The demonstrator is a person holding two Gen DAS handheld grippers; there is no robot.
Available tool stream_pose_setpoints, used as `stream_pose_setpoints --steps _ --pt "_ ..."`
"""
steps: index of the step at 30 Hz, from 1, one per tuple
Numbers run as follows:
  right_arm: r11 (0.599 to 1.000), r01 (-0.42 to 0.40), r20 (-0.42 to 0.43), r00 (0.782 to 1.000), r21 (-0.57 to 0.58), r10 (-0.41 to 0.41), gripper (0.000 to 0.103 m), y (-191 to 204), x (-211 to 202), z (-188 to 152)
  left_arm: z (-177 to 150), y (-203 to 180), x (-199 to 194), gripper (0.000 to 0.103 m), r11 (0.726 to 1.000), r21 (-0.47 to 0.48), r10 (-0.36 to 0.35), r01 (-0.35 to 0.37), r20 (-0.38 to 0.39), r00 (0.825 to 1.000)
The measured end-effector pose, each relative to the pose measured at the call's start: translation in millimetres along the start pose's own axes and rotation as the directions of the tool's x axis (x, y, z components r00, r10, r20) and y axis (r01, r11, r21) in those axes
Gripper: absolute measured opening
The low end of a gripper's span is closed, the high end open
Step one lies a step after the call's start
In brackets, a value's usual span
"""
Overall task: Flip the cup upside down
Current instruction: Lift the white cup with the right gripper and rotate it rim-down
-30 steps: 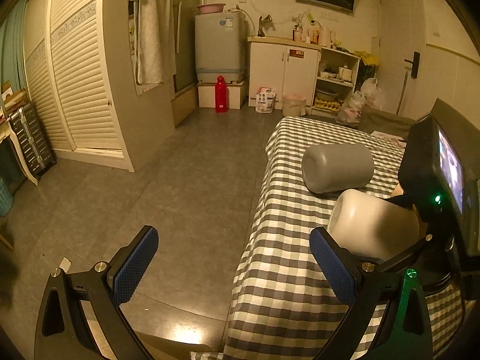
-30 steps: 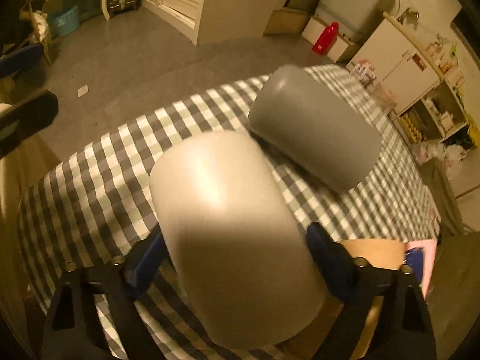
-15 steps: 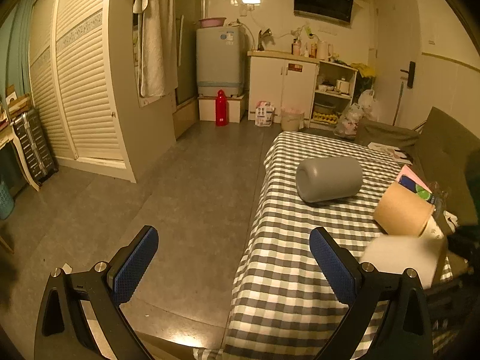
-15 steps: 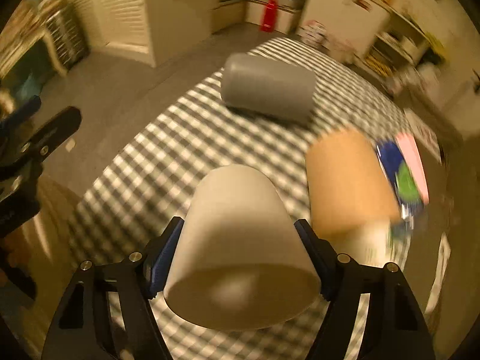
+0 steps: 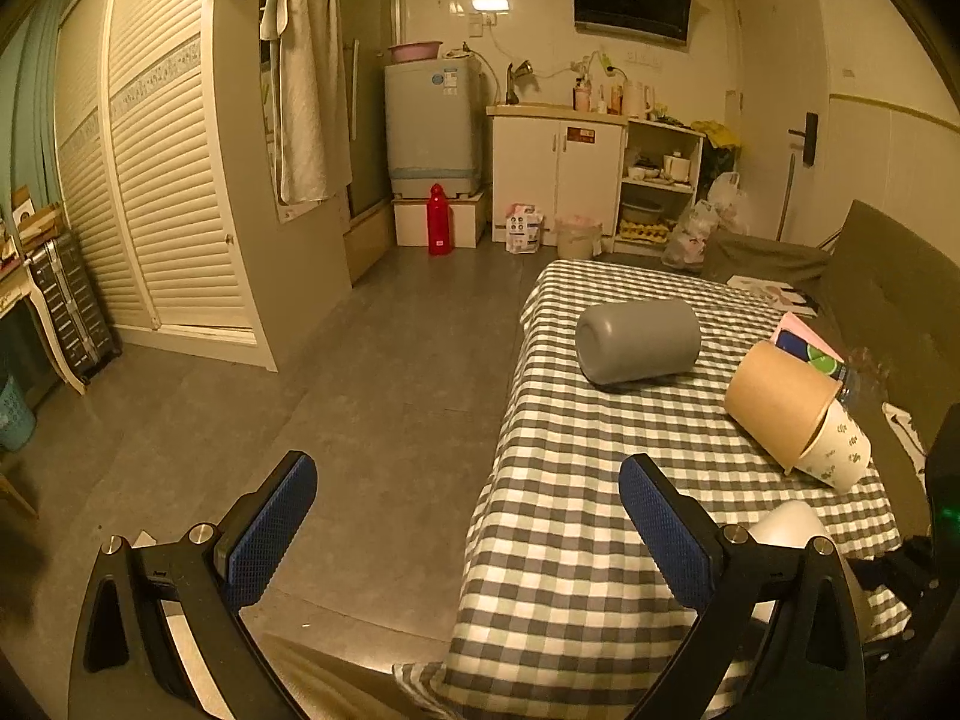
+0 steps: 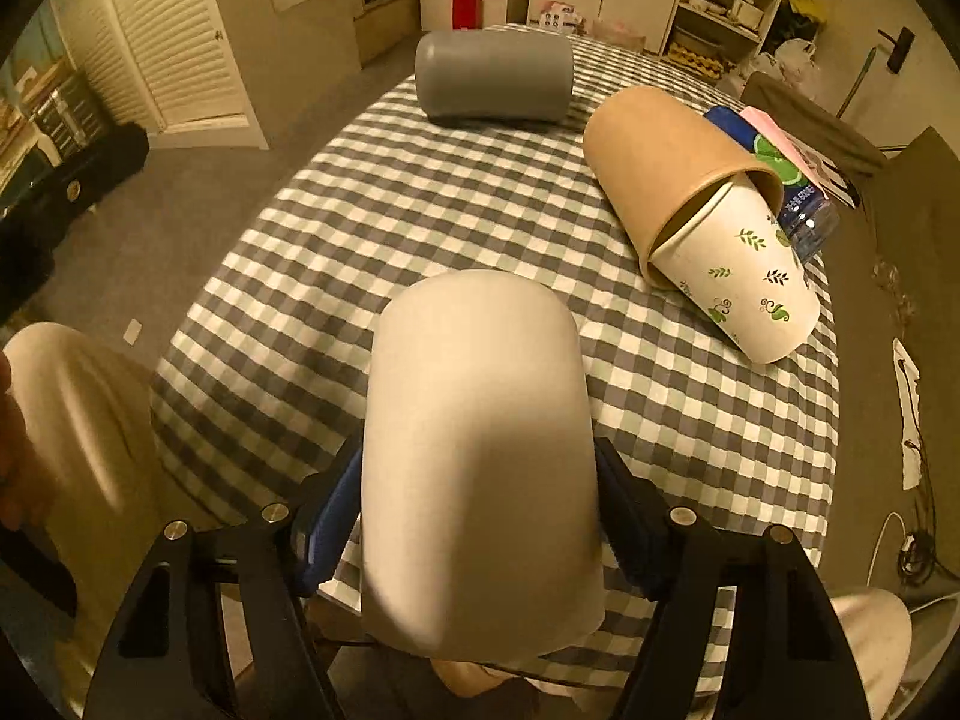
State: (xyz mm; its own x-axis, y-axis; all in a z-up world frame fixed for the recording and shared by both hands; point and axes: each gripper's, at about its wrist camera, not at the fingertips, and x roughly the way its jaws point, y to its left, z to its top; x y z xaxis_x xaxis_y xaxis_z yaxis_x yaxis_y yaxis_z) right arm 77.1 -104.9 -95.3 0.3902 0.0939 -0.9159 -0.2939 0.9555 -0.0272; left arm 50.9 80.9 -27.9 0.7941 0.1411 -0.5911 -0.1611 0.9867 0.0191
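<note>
My right gripper (image 6: 477,534) is shut on a plain white cup (image 6: 480,444), held near the table's front edge with its closed base pointing away from me and its rim toward the camera. A sliver of that cup (image 5: 786,525) shows at the lower right of the left wrist view. My left gripper (image 5: 468,528) is open and empty, off the table's left front corner over the floor.
A checked tablecloth (image 6: 420,204) covers the table. A grey cup (image 6: 495,81) lies on its side at the far end. A brown paper cup (image 6: 666,162) and a leaf-print cup (image 6: 744,282) lie nested on the right, beside a bottle (image 6: 804,210). A sofa (image 5: 876,300) flanks the right.
The right gripper has drawn the white cup back toward the table's front edge and turned it. The left gripper has stayed open in place.
</note>
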Motion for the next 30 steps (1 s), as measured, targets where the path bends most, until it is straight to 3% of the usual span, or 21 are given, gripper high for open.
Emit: stream_pose_setpoints --steps 2,5,10,15,19,26,30 --pt "1.000 -0.001 0.023 1.000 -0.002 0.001 0.073 -2 -6 0 0 -4 -4 0.103 1.000 0.004 0.006 -0.006 -0.009 1.000" --pt "1.000 -0.009 0.064 0.998 -0.019 0.010 0.087 -5 -23 -1 -1 -10 -10 0.103 1.000 0.010 0.011 -0.011 -0.030 0.999" --pt "1.000 0.003 0.100 0.995 -0.009 -0.002 0.087 -31 -51 -4 3 -33 -23 0.103 0.999 0.033 -0.030 0.033 -0.075 0.997" --pt "0.997 0.077 0.133 0.988 0.024 -0.080 0.087 -74 -70 -13 9 -73 -31 0.103 0.991 0.048 -0.117 0.124 -0.130 0.985" --pt "0.989 0.126 0.155 0.979 0.073 -0.136 0.087 -111 -79 -20 12 -106 -28 0.103 0.981 0.045 -0.175 0.188 -0.200 0.964" --pt "0.983 0.090 0.167 0.979 0.163 -0.118 0.087 -150 -79 -30 12 -138 -2 0.103 0.978 0.002 -0.194 0.207 -0.334 0.923" --pt "0.981 0.069 0.159 0.982 0.179 -0.098 0.087 -156 -70 -33 6 -143 19 0.102 0.979 -0.025 -0.192 0.201 -0.428 0.883"
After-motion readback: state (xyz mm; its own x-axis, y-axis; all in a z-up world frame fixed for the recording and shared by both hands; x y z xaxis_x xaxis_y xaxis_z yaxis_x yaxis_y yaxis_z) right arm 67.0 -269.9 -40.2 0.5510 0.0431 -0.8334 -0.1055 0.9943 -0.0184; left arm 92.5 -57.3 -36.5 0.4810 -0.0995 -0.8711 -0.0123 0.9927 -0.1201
